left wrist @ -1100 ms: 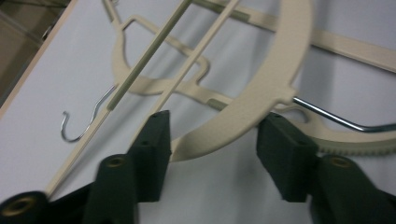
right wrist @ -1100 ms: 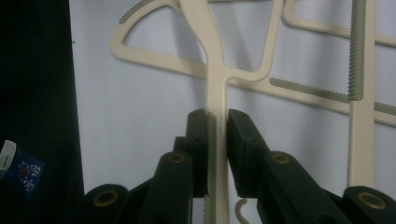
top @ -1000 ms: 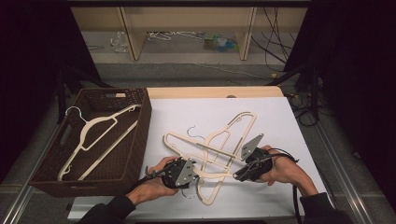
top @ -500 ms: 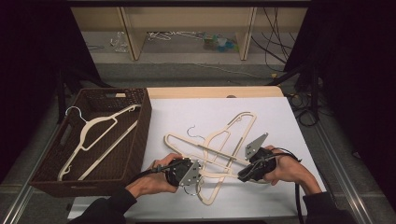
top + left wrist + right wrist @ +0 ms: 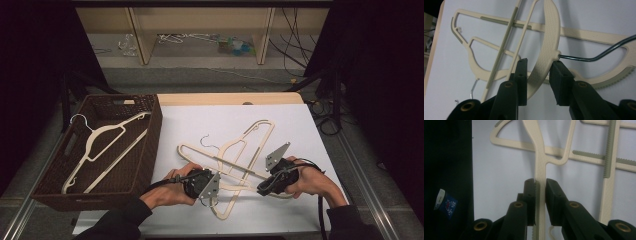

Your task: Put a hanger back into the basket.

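Our right gripper [image 5: 539, 195] clamps one cream hanger's bar [image 5: 539, 165], running straight ahead. Our left gripper [image 5: 537, 82], jaws just closing, straddles the hanger's curved neck [image 5: 546, 50] beside its hook [image 5: 596, 56]; contact unclear.

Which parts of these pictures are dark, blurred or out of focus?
High view: both side margins are black, the white table is evenly lit. Left gripper view: the black jaws are soft, the hangers sharper. Right gripper view: a black band fills the left edge.
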A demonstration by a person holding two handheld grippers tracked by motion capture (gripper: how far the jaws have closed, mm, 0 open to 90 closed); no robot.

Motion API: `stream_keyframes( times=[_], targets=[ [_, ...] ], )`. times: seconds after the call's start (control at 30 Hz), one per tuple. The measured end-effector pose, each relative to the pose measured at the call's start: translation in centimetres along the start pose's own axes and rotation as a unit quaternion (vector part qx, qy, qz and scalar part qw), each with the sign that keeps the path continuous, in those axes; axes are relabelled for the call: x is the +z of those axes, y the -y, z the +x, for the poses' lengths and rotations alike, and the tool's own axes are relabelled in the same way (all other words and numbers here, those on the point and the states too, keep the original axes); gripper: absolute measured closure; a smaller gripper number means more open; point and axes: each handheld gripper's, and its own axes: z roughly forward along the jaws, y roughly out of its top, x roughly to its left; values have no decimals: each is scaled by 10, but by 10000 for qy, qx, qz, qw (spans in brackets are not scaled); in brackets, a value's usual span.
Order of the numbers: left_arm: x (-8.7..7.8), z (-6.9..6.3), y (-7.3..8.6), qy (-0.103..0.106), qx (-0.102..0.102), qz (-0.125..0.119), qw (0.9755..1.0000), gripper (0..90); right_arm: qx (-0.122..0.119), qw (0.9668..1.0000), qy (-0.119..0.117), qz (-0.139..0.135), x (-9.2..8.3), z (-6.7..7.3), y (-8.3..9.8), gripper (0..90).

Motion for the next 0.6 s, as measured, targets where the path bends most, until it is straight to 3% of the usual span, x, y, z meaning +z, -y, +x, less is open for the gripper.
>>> stream_keyframes(
  times=[0.13,0.27,0.33,0.37,0.43,0.47,0.53,0.6],
  targets=[
    [-4,1,-4,52,134,-37,9999,718,21,10000,-4,-43,-2,0,1,795],
    [-9,5,-9,100,114,-99,9998,747,30,9999,-45,-164,-5,-1,2,790],
    [-14,11,-13,79,92,-176,9998,760,119,9994,8,-316,-11,-1,3,729],
    [-16,14,-15,59,160,-131,9998,766,181,9992,117,-341,-15,-1,3,667],
    [-18,17,-17,16,106,-215,9997,783,388,9968,441,-547,-24,-2,3,599],
    [-20,19,-18,-40,94,-252,9996,791,362,9955,544,-680,-31,-2,3,566],
    [-23,24,-21,-113,96,-266,9995,807,428,9901,903,-983,-44,0,1,473],
    [-25,28,-23,-180,58,-280,9994,822,454,9850,1161,-1189,-58,4,-2,459]
  ],
)
